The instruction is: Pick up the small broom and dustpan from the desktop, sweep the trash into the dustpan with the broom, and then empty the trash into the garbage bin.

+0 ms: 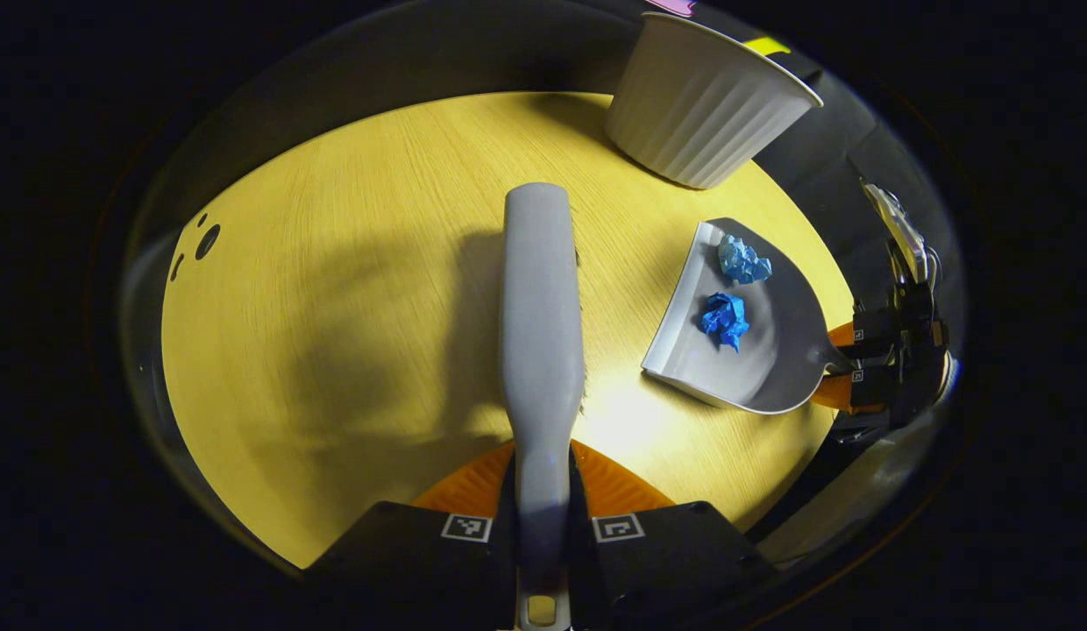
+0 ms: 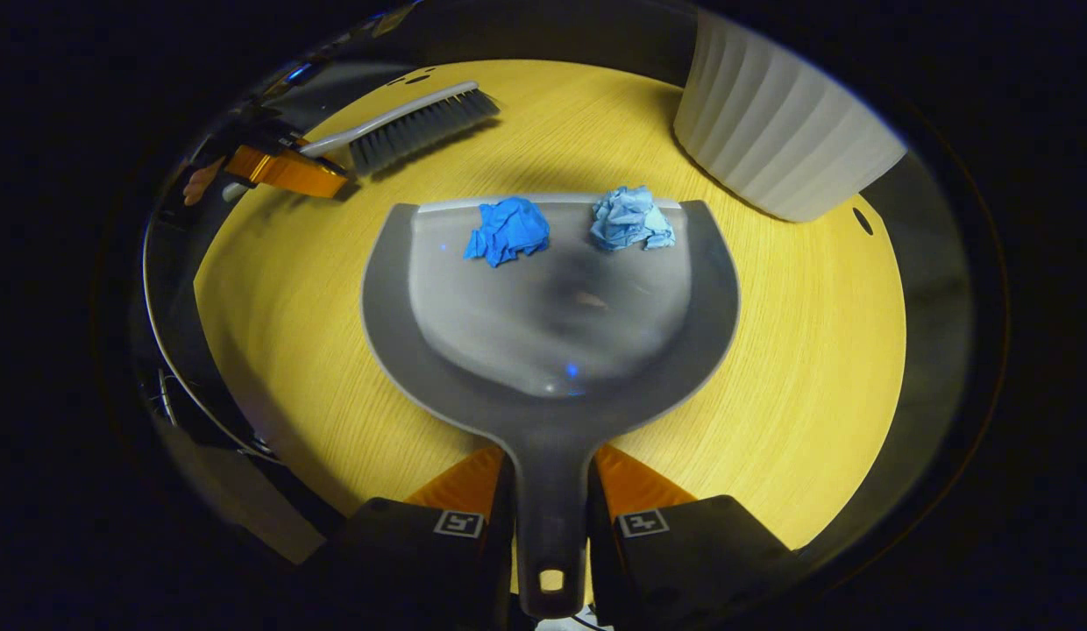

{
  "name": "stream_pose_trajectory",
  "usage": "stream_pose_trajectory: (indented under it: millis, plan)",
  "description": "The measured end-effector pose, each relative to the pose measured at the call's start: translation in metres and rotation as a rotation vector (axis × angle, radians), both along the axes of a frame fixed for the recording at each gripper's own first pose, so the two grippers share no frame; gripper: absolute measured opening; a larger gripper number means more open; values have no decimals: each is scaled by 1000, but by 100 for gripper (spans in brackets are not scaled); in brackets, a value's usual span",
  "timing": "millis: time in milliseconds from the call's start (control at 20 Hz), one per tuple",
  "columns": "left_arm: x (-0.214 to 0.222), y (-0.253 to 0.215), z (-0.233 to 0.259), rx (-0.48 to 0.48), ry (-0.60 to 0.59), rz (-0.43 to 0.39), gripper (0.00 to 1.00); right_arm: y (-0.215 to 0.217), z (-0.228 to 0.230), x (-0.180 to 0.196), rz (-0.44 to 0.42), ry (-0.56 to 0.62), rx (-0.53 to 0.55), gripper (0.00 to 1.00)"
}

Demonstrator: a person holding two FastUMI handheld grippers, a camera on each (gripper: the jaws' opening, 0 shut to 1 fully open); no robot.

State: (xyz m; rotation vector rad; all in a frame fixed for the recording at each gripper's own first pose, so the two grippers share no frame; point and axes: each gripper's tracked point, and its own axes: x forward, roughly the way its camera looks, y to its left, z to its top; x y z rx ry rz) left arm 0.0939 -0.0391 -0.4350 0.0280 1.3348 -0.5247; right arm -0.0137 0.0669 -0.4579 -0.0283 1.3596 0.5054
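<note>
Two blue paper wads (image 2: 565, 225) sit in the dustpan (image 2: 552, 350) clamped by the right gripper (image 2: 550, 526) — garbage bin (image 2: 780, 140) just ahead-right — left gripper (image 1: 542, 526) clamps the broom (image 1: 540, 324).

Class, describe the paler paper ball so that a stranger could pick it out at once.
On the yellow table lies a grey dustpan. Two crumpled paper balls sit near its front lip. The paler ball lies nearer the white ribbed bin; the darker ball is deeper blue.

Each hand-held gripper has a blocky dark body carrying two small square black-and-white coded markers, one on each finger block, seen on the left hand-held gripper (image 1: 543, 491) and the right hand-held gripper (image 2: 550, 491). Beyond the desk (image 1: 333, 289) edge, thin cables loop around the right one's housing.
</note>
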Motion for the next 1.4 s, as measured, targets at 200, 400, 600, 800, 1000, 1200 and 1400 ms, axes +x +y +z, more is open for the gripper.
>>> stream_pose_trajectory:
  millis: [200,400,600,800,1000,1200,1400]
  plan:
    - [0,3,-1,4,2,2,27,3,-5,7,-31,29,-9,35]
    - [-7,4,-3,3,-1,-4,27,9,-5,16,-56,-45,-37,29]
    - [-3,6,-4,1,-6,-5,27,4,2,19,-54,-123,-47,30]
    - [-2,10,-6,1,-12,-2,27,5,15,18,-122,-159,-4,29]
    - [-2,14,-6,7,-19,0,27,1,29,18,-217,-189,7,29]
    - [0,22,-11,10,-27,4,27,-6,40,28,-339,-215,-5,29]
    - [-2,23,-13,2,-33,-7,27,-16,49,47,-459,-256,-43,29]
